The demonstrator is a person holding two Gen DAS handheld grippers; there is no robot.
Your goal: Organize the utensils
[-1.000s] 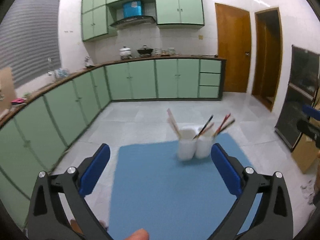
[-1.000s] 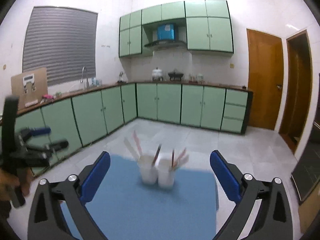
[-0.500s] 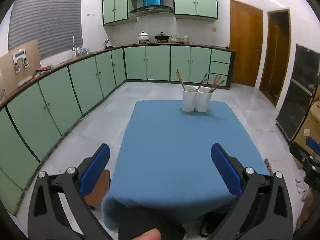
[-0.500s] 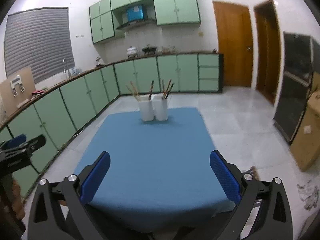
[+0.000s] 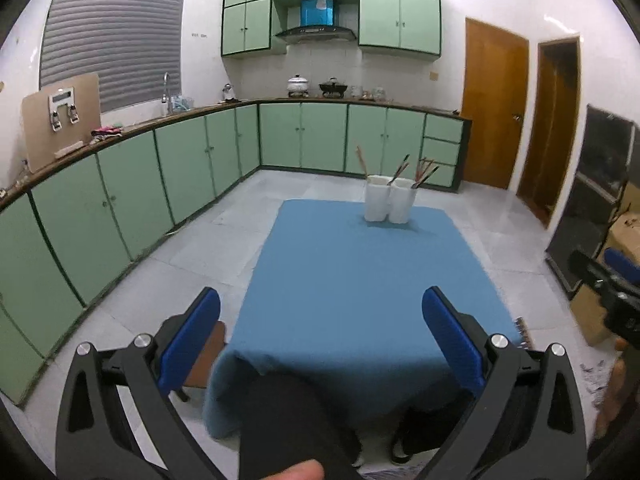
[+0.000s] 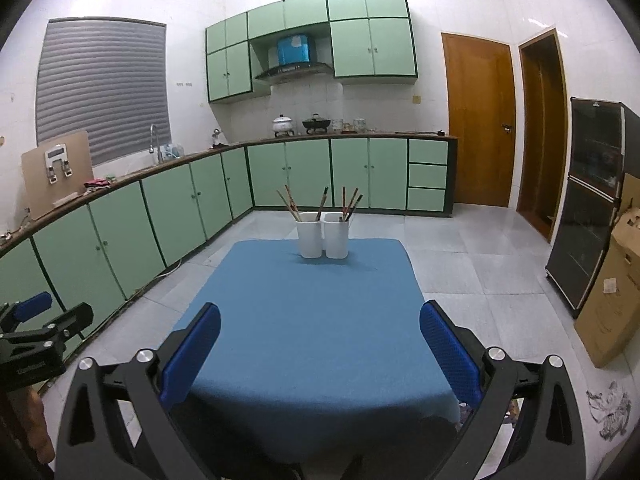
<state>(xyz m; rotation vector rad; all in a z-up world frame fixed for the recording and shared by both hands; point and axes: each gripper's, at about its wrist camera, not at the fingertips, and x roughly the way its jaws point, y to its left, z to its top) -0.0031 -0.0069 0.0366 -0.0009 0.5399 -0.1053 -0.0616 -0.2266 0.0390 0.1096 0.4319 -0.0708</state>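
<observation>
— Looking along both tools, what are the jaws doing?
— The left gripper (image 5: 321, 334) has its jaws spread wide with nothing between them; the right gripper (image 6: 320, 350) is the same.
— Where are the utensils?
— Chopsticks (image 6: 348, 204) stand tilted in two white holders (image 6: 323, 235), side by side and touching, at the far end of the blue tabletop (image 6: 312, 320), well apart from both grippers.

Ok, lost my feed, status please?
Left gripper open, right gripper open, both empty. Two white holders with chopsticks upright, far end of blue cloth. Path clear.
</observation>
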